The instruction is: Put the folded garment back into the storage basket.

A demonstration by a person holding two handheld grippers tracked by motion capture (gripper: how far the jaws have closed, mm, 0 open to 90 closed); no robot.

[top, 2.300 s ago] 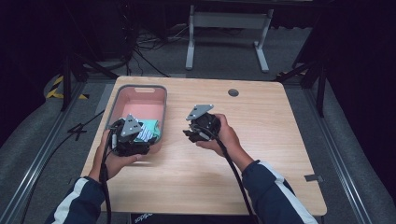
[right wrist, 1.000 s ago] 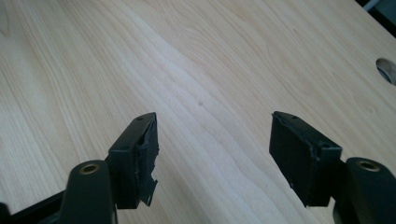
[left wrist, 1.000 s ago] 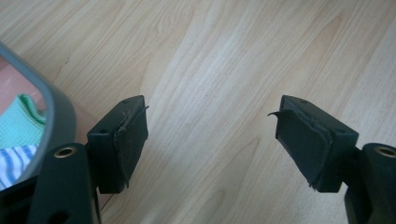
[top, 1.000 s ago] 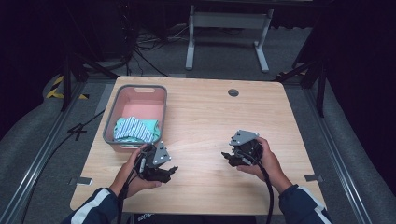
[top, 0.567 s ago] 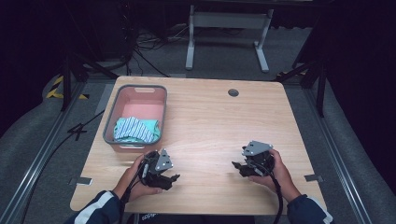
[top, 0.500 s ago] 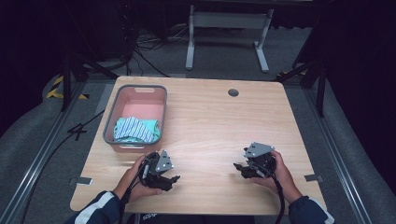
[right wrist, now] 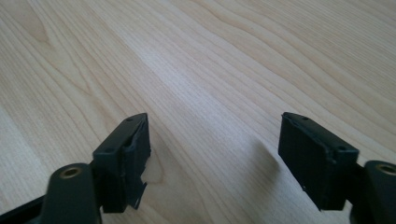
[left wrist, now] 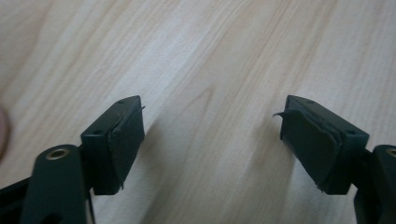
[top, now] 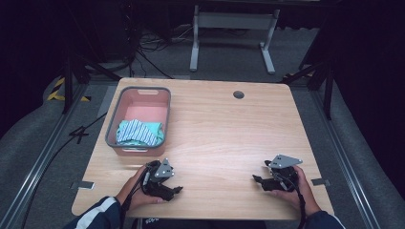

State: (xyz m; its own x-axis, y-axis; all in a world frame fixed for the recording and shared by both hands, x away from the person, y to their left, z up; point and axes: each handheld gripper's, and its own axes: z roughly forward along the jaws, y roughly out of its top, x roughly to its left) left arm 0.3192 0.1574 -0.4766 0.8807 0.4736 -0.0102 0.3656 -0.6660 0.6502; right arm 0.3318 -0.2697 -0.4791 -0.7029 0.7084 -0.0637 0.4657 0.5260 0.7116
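A grey-rimmed pink basket stands at the table's left, holding a folded blue-and-white striped cloth. My left gripper rests low near the front edge, just in front of the basket, jaws wide apart over bare wood. My right gripper lies near the front right, jaws pointing left, also open with nothing between them. Both sit close to the tabletop.
The wooden table has a round cable hole at the back. Beyond it a white metal stand and cables lie on the dark floor. Small metal brackets stick out at the table's front corners.
Both grippers have pulled back from the basket area to the table's front edge, left to the front left, right to the front right. The cloth stays in the basket.
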